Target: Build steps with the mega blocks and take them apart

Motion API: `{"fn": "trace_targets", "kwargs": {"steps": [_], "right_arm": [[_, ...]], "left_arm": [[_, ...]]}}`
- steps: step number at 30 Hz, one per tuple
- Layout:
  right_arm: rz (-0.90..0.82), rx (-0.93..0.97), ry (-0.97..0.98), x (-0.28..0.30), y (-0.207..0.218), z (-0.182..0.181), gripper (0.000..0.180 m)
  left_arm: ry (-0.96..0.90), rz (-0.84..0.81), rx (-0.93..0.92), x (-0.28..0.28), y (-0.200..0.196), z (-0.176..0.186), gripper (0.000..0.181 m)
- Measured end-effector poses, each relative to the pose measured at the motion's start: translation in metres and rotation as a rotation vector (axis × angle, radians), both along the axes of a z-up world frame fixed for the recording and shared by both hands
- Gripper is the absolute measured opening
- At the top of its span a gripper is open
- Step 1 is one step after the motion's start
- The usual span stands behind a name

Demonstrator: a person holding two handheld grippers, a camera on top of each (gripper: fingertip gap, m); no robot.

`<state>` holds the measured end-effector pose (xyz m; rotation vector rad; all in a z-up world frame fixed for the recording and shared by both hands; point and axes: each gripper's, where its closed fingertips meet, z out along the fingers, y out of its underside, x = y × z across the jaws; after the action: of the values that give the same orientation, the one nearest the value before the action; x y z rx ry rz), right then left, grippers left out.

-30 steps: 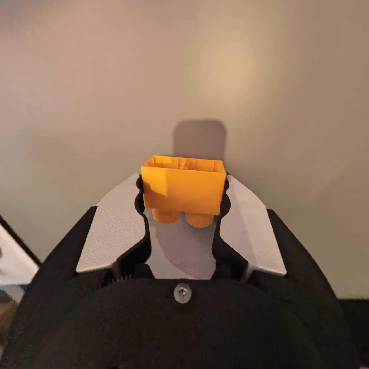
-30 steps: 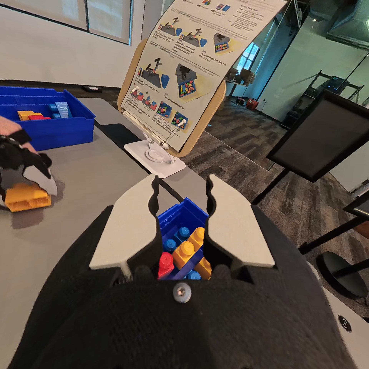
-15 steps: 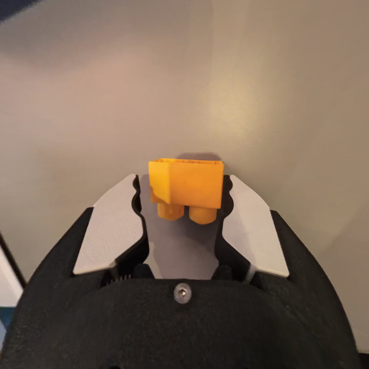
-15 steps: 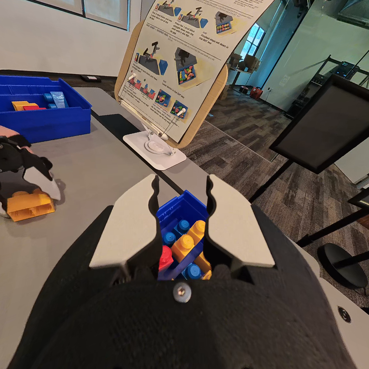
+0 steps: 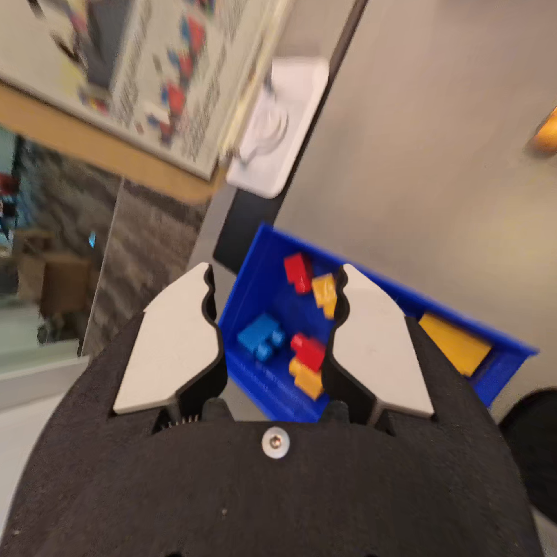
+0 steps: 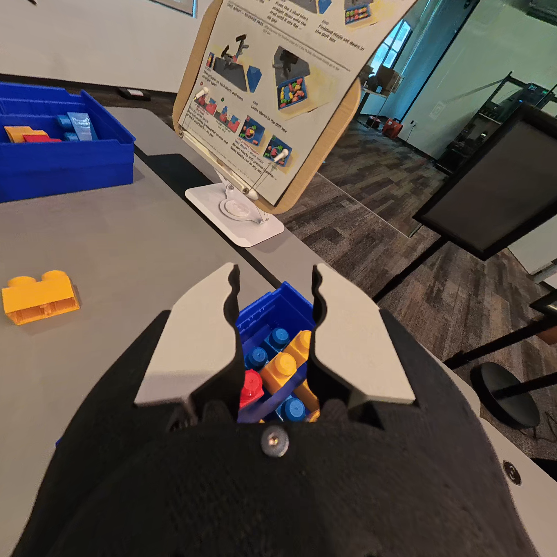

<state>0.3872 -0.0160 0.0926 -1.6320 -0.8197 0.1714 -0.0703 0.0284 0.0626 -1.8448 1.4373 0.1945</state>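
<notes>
An orange two-stud block (image 6: 39, 297) lies alone on the grey table (image 6: 126, 256), its hollow underside towards the camera; it also shows at the right edge of the left wrist view (image 5: 547, 135). My left gripper (image 5: 275, 271) is open and empty, above a blue bin (image 5: 250, 271) holding red (image 5: 298, 275), yellow (image 5: 325, 294) and blue (image 5: 260, 334) blocks. My right gripper (image 6: 274, 268) is open and empty, just over the same kind of bin (image 6: 277, 301) with blue (image 6: 278, 336), yellow (image 6: 281, 366) and red (image 6: 250, 387) blocks. The left wrist view is blurred.
A second blue bin (image 6: 60, 162) with a few blocks stands at the far left of the table. An instruction board (image 6: 271, 99) on a white stand (image 6: 238, 217) is at the table's back edge. Past the edge are floor and a dark screen (image 6: 497, 193). There is about 45 centimetres between the tips of the two grippers.
My left gripper has let go of the orange block, which now lies on the table, and has swung away to face the bin of blocks. My right gripper has stayed open over the bin.
</notes>
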Motion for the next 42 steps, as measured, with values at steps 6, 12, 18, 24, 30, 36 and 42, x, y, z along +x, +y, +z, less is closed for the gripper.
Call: {"fn": "trace_targets", "kwargs": {"steps": [6, 12, 18, 24, 30, 36, 42], "right_arm": [[-0.023, -0.054, -0.079, -0.002, 0.011, -0.022, 0.048], [-0.05, -0.099, -0.111, 0.0, 0.021, -0.039, 0.048], [-0.044, -0.166, -0.189, -0.012, 0.031, -0.066, 0.048], [-0.012, -0.173, -0.275, -0.028, 0.033, -0.082, 0.049], [0.033, -0.171, -0.243, -0.039, 0.028, -0.077, 0.049], [0.043, -0.18, -0.212, -0.039, 0.027, -0.075, 0.049], [0.053, -0.167, -0.194, -0.037, 0.024, -0.068, 0.049]], "left_arm": [[0.105, 0.093, -0.208, -0.06, 0.007, -0.08, 0.086], [0.27, 0.101, -0.439, -0.102, 0.007, -0.161, 0.085], [0.366, 0.044, -0.457, -0.116, 0.022, -0.194, 0.08], [0.445, 0.012, -0.512, -0.128, 0.019, -0.205, 0.066], [0.547, -0.002, -0.499, -0.135, 0.017, -0.211, 0.074], [0.585, 0.004, -0.498, -0.137, 0.014, -0.21, 0.067], [0.477, 0.049, -0.382, -0.116, 0.021, -0.167, 0.066]]}}
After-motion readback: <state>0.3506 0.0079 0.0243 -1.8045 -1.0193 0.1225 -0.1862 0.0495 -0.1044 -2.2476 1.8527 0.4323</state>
